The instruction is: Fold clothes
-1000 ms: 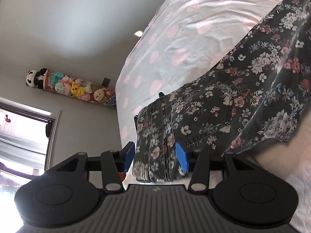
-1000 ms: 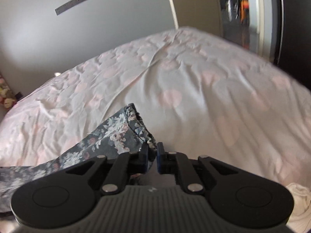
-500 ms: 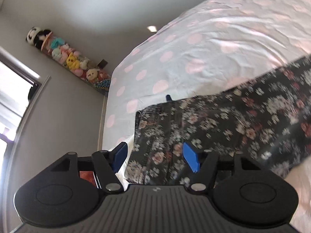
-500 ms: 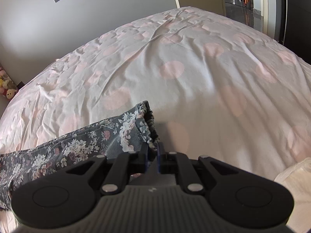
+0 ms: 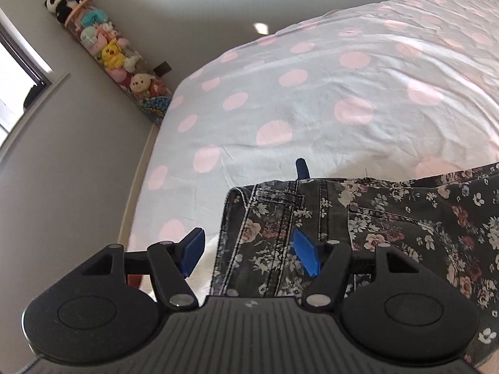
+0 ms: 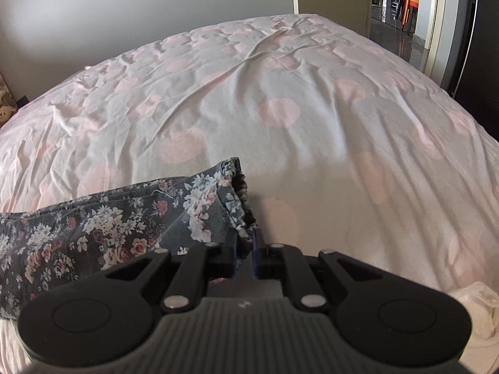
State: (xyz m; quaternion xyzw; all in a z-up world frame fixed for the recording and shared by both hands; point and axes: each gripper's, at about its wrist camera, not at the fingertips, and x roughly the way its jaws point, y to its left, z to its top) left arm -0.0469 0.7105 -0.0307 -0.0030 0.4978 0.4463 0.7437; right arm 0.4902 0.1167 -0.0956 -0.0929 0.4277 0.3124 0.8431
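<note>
Black right gripper (image 6: 244, 249) pinches the dark floral trousers' gathered cuff (image 6: 240, 196) over the pink-dotted white bedsheet (image 6: 312, 109).

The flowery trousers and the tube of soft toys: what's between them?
Only the spotted bedsheet lies between the flowery trousers and the tube of soft toys, seen in the left wrist view.

One pair of floral trousers (image 5: 389, 227) lies on one bed (image 5: 312, 99). Two tongs show, left (image 5: 249, 251) and right (image 6: 244, 247). One tall tube of soft toys (image 5: 109, 53) stands by the wall. One white cloth (image 6: 474, 308) lies at the bed's edge.
</note>
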